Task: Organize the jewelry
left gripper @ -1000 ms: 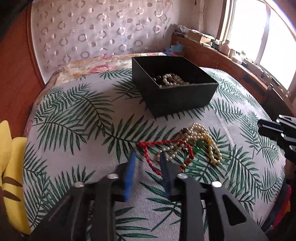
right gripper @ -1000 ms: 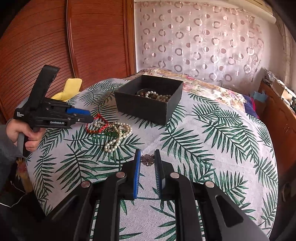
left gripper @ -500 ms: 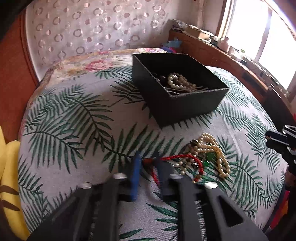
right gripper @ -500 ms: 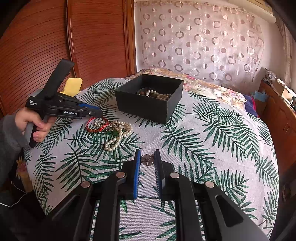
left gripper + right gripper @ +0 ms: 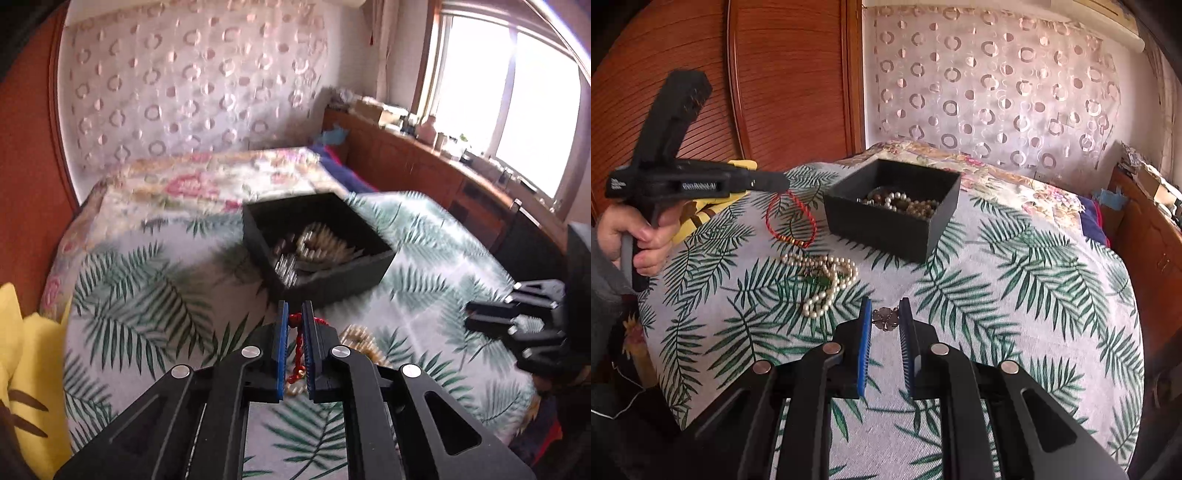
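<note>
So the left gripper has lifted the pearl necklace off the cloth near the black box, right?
Not quite. The left gripper holds the red cord bracelet; the pearl necklace lies on the cloth near the black box, as the right wrist view shows.

Seen from the right wrist view: box [image 5: 886, 225] at twelve o'clock on the bed cover [image 5: 1015, 295], beads [image 5: 905, 203] inside it. Cord loop [image 5: 790, 221] at ten o'clock, hanging from the left gripper [image 5: 781, 183] above the cover, left of the box. Pearl strand [image 5: 827, 277] at eleven o'clock, before the box, below the loop. Flower brooch [image 5: 884, 318] dead centre on the cover, just ahead of the right gripper [image 5: 884, 325]. Cushion [image 5: 701, 218] at nine o'clock, behind the left gripper.
</note>
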The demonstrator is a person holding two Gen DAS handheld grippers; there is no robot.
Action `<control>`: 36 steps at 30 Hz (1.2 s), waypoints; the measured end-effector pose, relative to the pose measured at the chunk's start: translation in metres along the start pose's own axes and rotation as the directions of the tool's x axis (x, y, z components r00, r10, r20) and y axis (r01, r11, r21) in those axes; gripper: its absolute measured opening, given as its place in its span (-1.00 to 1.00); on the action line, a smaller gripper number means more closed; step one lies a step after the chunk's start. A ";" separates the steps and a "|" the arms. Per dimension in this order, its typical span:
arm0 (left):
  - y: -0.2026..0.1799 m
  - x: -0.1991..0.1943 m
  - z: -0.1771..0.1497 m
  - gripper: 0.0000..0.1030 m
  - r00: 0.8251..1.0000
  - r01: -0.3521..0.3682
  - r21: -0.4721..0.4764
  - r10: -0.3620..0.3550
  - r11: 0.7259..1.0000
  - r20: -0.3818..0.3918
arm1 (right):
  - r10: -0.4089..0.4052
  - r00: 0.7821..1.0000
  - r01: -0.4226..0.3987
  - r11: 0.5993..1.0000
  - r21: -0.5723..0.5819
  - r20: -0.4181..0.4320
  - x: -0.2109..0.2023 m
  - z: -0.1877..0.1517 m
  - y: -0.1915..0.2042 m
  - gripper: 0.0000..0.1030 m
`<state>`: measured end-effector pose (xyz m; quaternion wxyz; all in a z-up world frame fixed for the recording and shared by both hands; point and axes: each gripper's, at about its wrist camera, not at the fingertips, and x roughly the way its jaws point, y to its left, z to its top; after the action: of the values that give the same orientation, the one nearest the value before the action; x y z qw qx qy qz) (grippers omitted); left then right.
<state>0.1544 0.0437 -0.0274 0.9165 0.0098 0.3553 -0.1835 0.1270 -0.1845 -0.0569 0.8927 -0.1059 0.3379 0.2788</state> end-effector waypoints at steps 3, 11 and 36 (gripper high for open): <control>-0.007 -0.004 0.017 -0.87 0.999 0.004 0.002 -0.004 1.000 0.035 | -0.003 1.000 0.003 1.000 -0.013 0.012 0.000 0.013 -0.001 -0.68; -0.009 0.010 0.054 -0.87 0.996 0.017 -0.037 -0.013 0.999 0.087 | -0.006 0.999 0.008 0.999 -0.045 0.042 0.009 0.050 -0.002 -0.68; 0.022 0.045 0.039 0.56 0.992 -0.108 -0.080 0.113 0.991 0.064 | -0.011 1.000 0.011 1.000 -0.012 -0.001 0.108 0.118 -0.039 -0.68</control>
<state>0.2173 0.0434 -0.0301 0.9366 -0.0119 0.3295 -0.1189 0.2805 -0.1258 -0.0400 0.8934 -0.1132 0.3363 0.2757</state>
